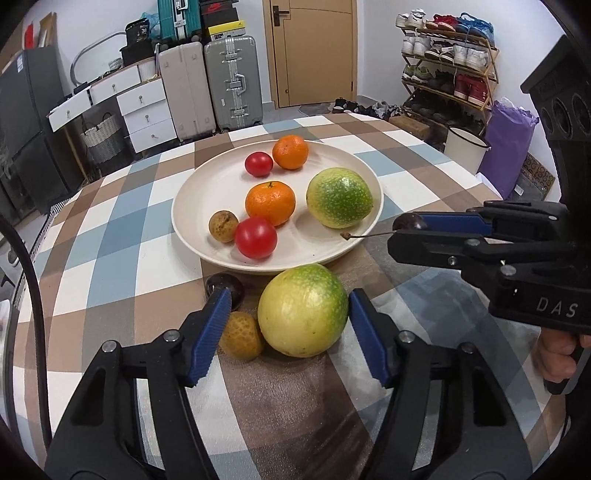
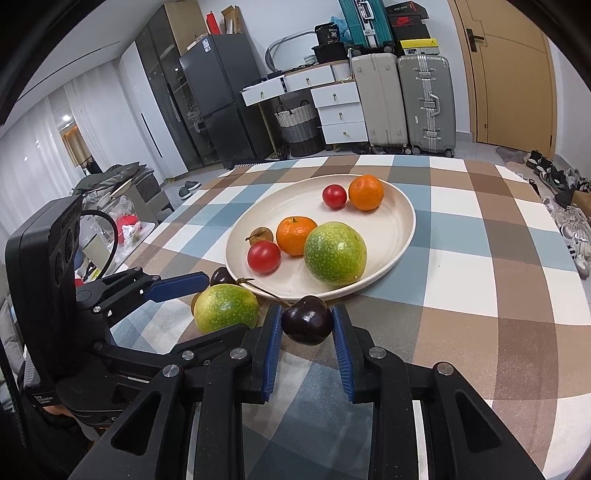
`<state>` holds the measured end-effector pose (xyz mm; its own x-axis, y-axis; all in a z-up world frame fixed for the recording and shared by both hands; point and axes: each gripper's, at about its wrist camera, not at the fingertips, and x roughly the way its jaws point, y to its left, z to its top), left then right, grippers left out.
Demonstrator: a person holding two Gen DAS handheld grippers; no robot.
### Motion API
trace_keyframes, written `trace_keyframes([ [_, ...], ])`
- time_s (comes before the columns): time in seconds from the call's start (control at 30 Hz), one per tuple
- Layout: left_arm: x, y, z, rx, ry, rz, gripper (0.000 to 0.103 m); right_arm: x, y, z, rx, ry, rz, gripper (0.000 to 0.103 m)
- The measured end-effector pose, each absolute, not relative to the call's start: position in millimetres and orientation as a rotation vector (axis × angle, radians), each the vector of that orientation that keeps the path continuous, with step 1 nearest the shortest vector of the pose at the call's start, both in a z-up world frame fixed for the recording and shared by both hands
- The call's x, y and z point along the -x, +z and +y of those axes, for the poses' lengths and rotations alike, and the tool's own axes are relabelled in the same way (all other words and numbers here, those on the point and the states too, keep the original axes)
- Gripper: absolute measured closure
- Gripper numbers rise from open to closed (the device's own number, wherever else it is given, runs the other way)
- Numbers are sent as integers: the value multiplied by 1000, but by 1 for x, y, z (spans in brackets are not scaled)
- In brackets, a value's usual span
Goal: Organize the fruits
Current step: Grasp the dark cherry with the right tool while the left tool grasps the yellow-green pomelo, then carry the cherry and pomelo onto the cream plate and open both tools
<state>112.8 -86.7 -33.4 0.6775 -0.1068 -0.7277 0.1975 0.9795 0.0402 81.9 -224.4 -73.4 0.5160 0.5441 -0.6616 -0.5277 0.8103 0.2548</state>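
Cherry (image 2: 307, 320): dark, glossy, stemmed, seemingly claw-pinched.

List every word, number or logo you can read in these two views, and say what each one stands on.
"DAS" – on the black body of the right gripper, seen from the left wrist.
"30" – on the black bag atop the white drawer unit.
Swoosh logo – on the black and red shoebox above the grey suitcases.
Print on the yellow box and fridge sticker: too small to read.
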Motion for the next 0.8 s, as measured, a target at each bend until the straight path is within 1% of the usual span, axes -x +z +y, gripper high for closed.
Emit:
trace_keyframes([
  [0.23,-110,-36,-97,-184,-190,810,56,-83,-73,-226,-29,641,803,75],
  [0.47,-109,-37,-97,-171,-207,808,56,-84,-74,-226,-29,638,807,75],
  [0.8,-105,-27,-80,-75,-224,773,57,-85,-72,-229,-40,637,790,75],
])
